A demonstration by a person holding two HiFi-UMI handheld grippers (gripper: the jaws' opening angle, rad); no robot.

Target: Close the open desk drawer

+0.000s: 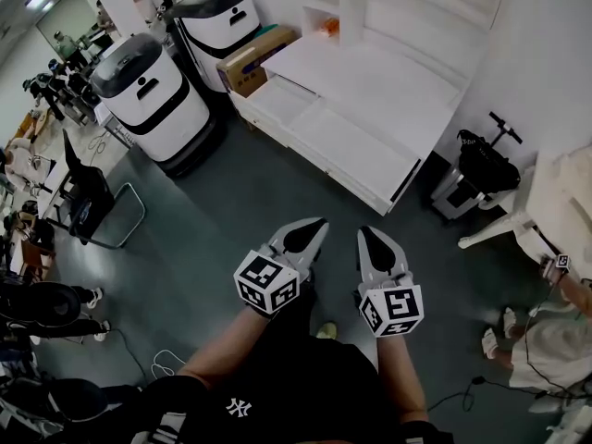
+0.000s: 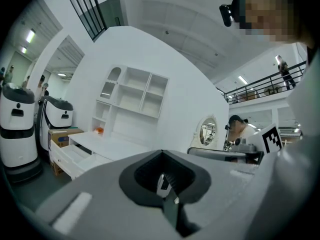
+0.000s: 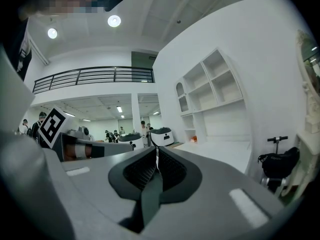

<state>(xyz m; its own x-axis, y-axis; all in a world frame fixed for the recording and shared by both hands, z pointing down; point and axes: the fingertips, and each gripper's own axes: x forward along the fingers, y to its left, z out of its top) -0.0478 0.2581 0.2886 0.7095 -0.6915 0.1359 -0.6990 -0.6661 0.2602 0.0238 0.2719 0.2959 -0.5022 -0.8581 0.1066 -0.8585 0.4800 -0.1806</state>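
The white desk (image 1: 375, 81) stands across the room against the wall, a shelf unit above it. Its long drawer (image 1: 356, 155) is pulled out toward the grey floor, and a second open section (image 1: 277, 100) lies to its left. My left gripper (image 1: 319, 225) and right gripper (image 1: 364, 233) hang side by side in front of my body, well short of the desk, both shut and empty. In the left gripper view the shut left gripper (image 2: 163, 182) points at the open drawer (image 2: 75, 155). From the right gripper view, the right gripper (image 3: 156, 165) is shut too, with the desk top (image 3: 220, 151) beyond.
Two white and black service robots (image 1: 153, 95) (image 1: 217, 21) stand left of the desk, a cardboard box (image 1: 259, 58) beside it. A black chair (image 1: 88, 197) is at the left. A scooter with a black bag (image 1: 486, 160) and white furniture (image 1: 555, 202) stand right.
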